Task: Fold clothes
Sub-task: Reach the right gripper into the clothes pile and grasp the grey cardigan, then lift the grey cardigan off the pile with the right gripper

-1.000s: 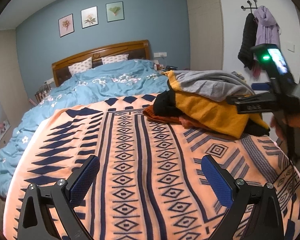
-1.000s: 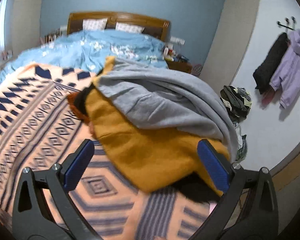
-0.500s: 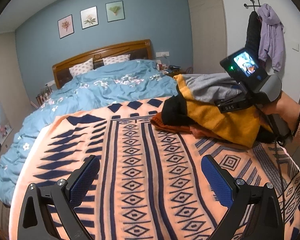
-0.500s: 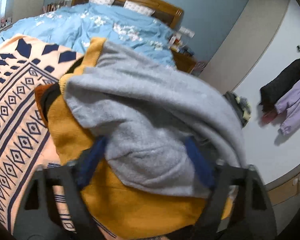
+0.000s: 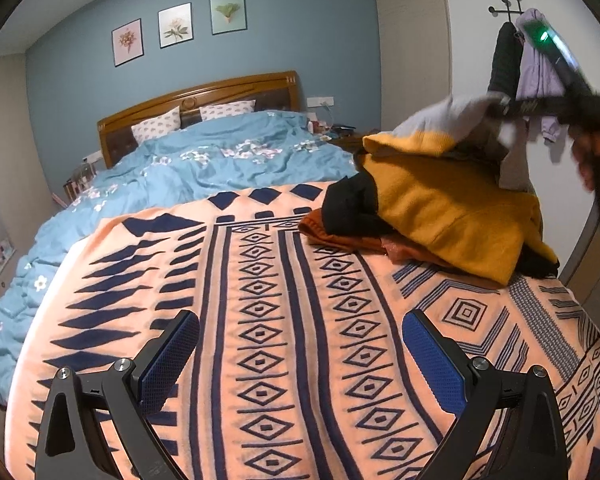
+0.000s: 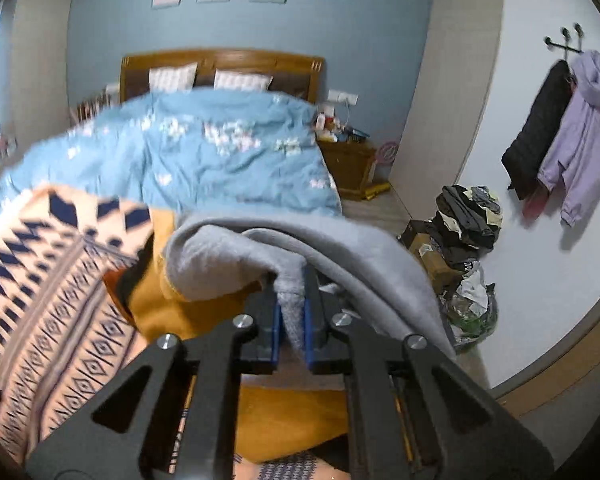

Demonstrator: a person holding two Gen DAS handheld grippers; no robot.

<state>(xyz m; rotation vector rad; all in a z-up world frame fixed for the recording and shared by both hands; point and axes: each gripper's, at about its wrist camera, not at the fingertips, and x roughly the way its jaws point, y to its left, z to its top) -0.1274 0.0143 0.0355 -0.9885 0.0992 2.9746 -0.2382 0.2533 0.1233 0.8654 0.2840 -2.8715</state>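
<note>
A pile of clothes lies at the right side of the patterned blanket (image 5: 284, 320): a mustard yellow garment (image 5: 452, 208) over black and rust-coloured ones. My right gripper (image 6: 291, 312) is shut on a fold of the grey sweater (image 6: 340, 244), which hangs lifted off the pile. In the left wrist view that gripper (image 5: 500, 109) shows blurred at the upper right, pulling the grey sweater (image 5: 440, 120) up. My left gripper (image 5: 300, 356) hovers open over the bare blanket, nothing between its blue pads.
A blue flowered duvet (image 5: 204, 164) covers the far half of the bed, before a wooden headboard (image 5: 196, 96). Jackets hang on a wall hook (image 6: 560, 128). A heap of clothes and bags (image 6: 460, 240) sits on the floor right of the bed.
My right gripper went in over the pile, shut on the grey sweater and rose with it. The left gripper drifted slightly and stayed open.
</note>
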